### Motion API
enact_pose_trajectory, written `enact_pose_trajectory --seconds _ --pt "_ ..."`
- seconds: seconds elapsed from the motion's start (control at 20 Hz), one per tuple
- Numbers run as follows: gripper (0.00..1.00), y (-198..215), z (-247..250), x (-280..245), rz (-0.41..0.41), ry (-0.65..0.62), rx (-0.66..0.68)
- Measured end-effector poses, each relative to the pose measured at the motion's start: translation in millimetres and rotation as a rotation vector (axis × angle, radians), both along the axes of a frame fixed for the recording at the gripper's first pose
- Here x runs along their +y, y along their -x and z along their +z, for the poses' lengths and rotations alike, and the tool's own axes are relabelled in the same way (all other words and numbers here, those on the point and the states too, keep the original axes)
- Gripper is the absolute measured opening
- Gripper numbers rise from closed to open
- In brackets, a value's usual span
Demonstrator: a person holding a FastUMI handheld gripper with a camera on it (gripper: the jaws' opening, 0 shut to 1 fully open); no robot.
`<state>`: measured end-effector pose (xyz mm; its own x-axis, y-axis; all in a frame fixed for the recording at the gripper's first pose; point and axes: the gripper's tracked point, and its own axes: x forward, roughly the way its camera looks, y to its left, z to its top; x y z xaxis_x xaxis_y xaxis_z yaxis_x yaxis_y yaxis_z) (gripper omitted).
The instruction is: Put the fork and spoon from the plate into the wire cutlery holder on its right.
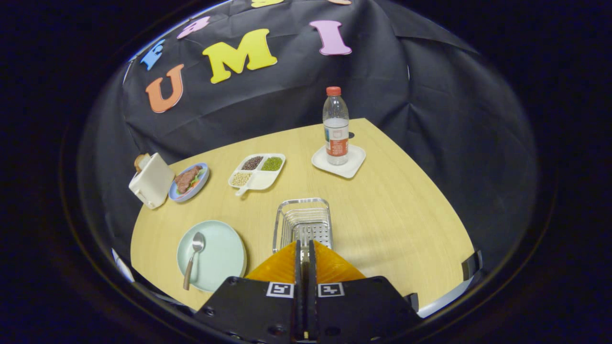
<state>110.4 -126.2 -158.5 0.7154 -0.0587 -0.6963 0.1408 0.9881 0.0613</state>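
Note:
A pale green plate (222, 255) lies on the wooden table, left of my fingers. On it rests a spoon (193, 260) with a wooden handle, bowl pointing away from me. The wire cutlery holder (302, 220) stands to the plate's right, directly ahead of my fingertips. My gripper (304, 244) is shut on the fork (304, 235), whose tines stick out beyond the fingertips over the near end of the holder. The fork's handle is hidden between the fingers.
Beyond the holder, a water bottle (336, 126) stands on a white square coaster (351, 165). A divided tray of beans (257, 172), a blue plate of food (189, 181) and a white toaster (151, 180) sit further back left. The table edge curves away at right.

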Motion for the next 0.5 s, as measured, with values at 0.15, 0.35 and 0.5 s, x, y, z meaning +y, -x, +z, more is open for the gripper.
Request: enact_pose_trajectory --seconds 0.15,0.35,0.5 --pt "0.01 0.5 4.4 1.5 -0.005 -0.007 -0.021" --pt "0.22 1.6 21.0 13.4 0.013 -0.014 -0.089" --pt "0.55 8.0 39.7 19.8 0.008 0.016 -0.158"
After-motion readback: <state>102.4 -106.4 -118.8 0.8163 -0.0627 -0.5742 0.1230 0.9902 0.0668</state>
